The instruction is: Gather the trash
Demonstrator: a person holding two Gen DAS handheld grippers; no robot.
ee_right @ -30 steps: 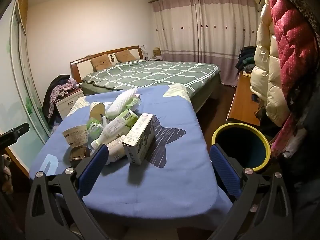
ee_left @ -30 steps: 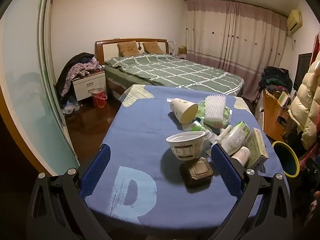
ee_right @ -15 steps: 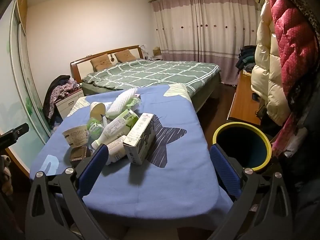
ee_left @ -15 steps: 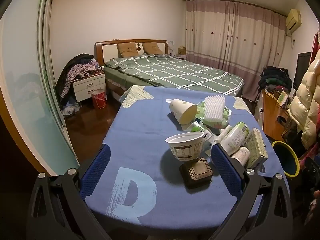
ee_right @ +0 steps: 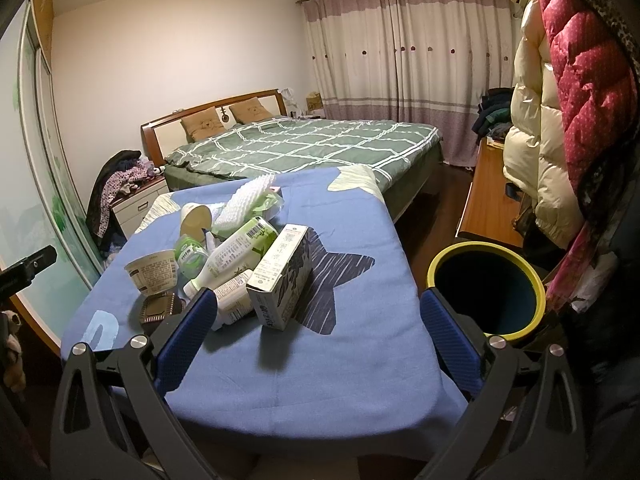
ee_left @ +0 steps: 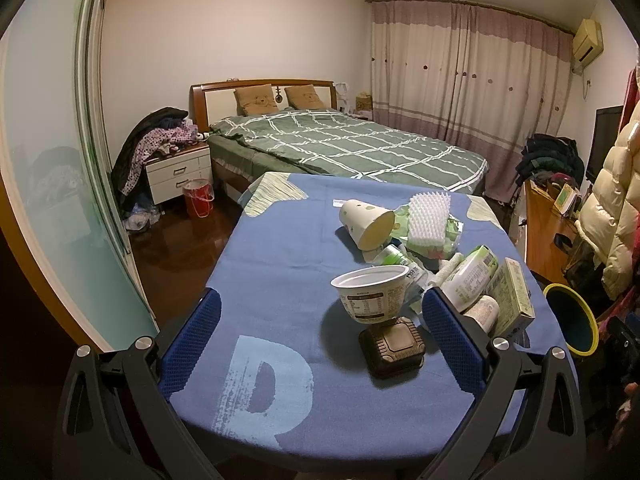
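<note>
Over the last second almost nothing moved: your left tool (ee_left: 320,320) and right tool (ee_right: 318,320) stayed spread wide and empty above the blue-clothed tabletop (ee_right: 360,360). The heap of cups, bottles and cartons (ee_right: 240,256) lay untouched, so collecting into the yellow-rimmed round bin (ee_right: 486,290) had not begun.

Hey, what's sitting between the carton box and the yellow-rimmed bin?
Nothing: in the right wrist view only bare blue tablecloth and its edge separate the carton box from the bin.

A home bedroom: beyond the claws stand a bed (ee_left: 348,148) with a green checked cover, a clothes-heaped nightstand (ee_left: 178,172), drawn curtains (ee_right: 404,68), and padded coats (ee_right: 560,100) hanging to their right.
</note>
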